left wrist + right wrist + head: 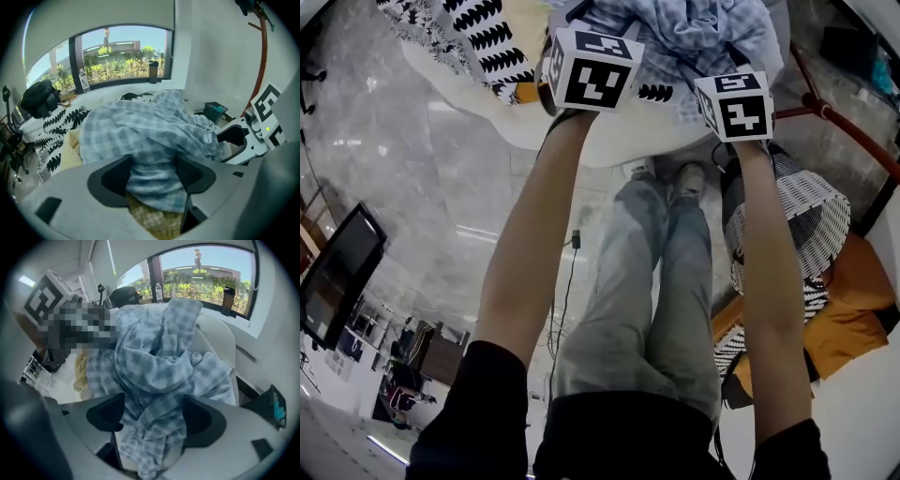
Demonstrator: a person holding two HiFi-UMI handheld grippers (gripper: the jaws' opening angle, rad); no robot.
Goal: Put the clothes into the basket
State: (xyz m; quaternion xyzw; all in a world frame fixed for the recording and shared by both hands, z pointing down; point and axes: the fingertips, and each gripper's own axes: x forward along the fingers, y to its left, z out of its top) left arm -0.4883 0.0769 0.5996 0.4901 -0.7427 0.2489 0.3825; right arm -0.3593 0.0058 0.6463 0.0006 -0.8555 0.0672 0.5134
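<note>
A blue checked shirt (694, 33) lies heaped on a white round table (609, 141), beside a black-and-white leaf-print garment (487, 37). In the head view only the marker cubes of the two grippers show, the left cube (591, 70) and the right cube (733, 105), both over the pile. My left gripper (153, 176) is open, with a fold of the checked shirt (150, 131) lying between its jaws above a yellow checked cloth (154, 220). My right gripper (154, 418) is open too, with the shirt (159, 366) bunched between its jaws. The woven basket (811, 220) stands on the floor at the right.
An orange cloth (853, 309) lies by the basket. A red-brown metal stand (853, 127) rises behind it. The person's legs (656, 300) stand between table and basket. A dark screen (337, 272) is at the left. A black bag (40, 98) and a cup (153, 71) sit by the window.
</note>
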